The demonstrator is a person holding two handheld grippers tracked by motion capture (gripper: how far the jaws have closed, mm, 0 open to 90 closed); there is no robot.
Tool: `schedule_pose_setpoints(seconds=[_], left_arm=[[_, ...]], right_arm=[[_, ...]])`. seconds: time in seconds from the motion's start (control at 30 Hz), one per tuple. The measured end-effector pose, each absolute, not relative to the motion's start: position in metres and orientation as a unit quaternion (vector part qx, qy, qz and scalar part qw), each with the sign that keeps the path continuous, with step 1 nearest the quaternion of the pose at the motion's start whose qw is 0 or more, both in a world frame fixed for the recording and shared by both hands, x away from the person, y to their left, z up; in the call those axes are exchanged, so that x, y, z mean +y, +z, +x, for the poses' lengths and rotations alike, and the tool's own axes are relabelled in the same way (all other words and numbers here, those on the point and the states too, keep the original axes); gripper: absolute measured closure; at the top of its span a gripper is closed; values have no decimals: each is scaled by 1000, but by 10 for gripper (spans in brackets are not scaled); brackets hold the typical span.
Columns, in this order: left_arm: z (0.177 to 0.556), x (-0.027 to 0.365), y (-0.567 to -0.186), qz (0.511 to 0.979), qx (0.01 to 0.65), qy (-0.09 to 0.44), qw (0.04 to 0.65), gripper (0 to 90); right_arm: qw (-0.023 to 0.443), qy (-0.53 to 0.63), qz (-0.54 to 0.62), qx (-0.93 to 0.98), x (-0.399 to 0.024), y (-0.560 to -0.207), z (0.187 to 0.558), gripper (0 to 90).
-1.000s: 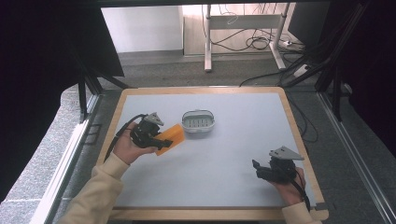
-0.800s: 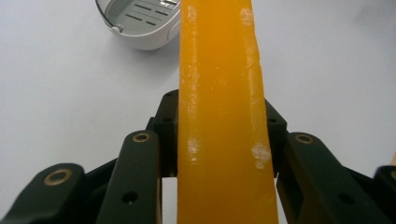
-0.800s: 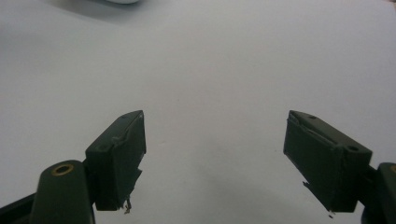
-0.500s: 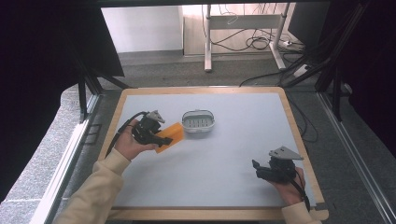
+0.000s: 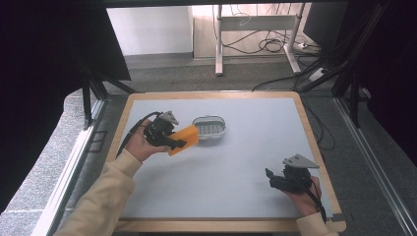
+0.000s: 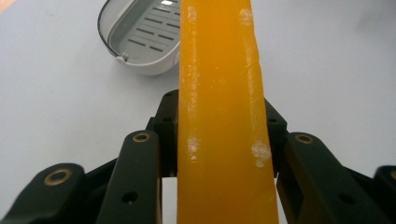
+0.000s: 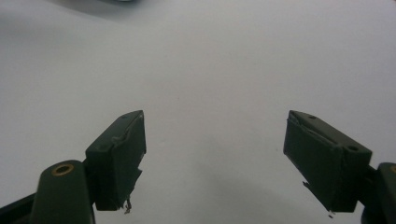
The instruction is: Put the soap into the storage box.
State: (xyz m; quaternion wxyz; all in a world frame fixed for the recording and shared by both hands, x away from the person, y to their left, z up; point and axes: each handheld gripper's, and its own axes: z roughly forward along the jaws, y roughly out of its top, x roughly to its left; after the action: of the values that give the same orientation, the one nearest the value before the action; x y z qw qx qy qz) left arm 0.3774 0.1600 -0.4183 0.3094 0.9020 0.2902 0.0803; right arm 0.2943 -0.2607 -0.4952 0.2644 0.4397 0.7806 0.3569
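Left hand-held gripper (image 5: 178, 143) clamps orange soap bar (image 5: 184, 139); soap dish (image 5: 209, 127) just beyond its tip. Right hand-held gripper (image 5: 271, 178) wide, empty, well apart.

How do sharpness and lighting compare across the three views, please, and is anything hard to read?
High view: even light on the white table, dark and unreadable at both side edges. Left gripper view: the orange bar held in the left gripper is sharp, and the grey slotted tray behind it is still legible. Right gripper view: dimmer, with the right gripper open over plain table and a soft shadow beneath.
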Motion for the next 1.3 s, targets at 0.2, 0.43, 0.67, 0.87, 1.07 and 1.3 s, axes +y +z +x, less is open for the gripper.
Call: schedule_pose_setpoints(seconds=[0.2, 0.43, 0.67, 0.87, 1.07, 1.3], left_arm=[[383, 156, -417, 904, 287, 82, 306, 620], [391, 153, -414, 908, 277, 82, 304, 620], [398, 146, -410, 913, 261, 84, 302, 620], [401, 140, -404, 914, 256, 87, 303, 619], [405, 134, -402, 916, 249, 86, 303, 620], [411, 128, -401, 918, 244, 85, 301, 619]], right_arm=[[264, 356, 440, 781, -261, -496, 295, 213], [265, 356, 440, 781, -261, -496, 295, 214], [265, 355, 440, 781, -261, -496, 295, 214], [266, 354, 440, 781, -261, -496, 295, 213], [266, 354, 441, 780, -261, -496, 295, 214], [267, 355, 442, 780, -262, -495, 295, 215]])
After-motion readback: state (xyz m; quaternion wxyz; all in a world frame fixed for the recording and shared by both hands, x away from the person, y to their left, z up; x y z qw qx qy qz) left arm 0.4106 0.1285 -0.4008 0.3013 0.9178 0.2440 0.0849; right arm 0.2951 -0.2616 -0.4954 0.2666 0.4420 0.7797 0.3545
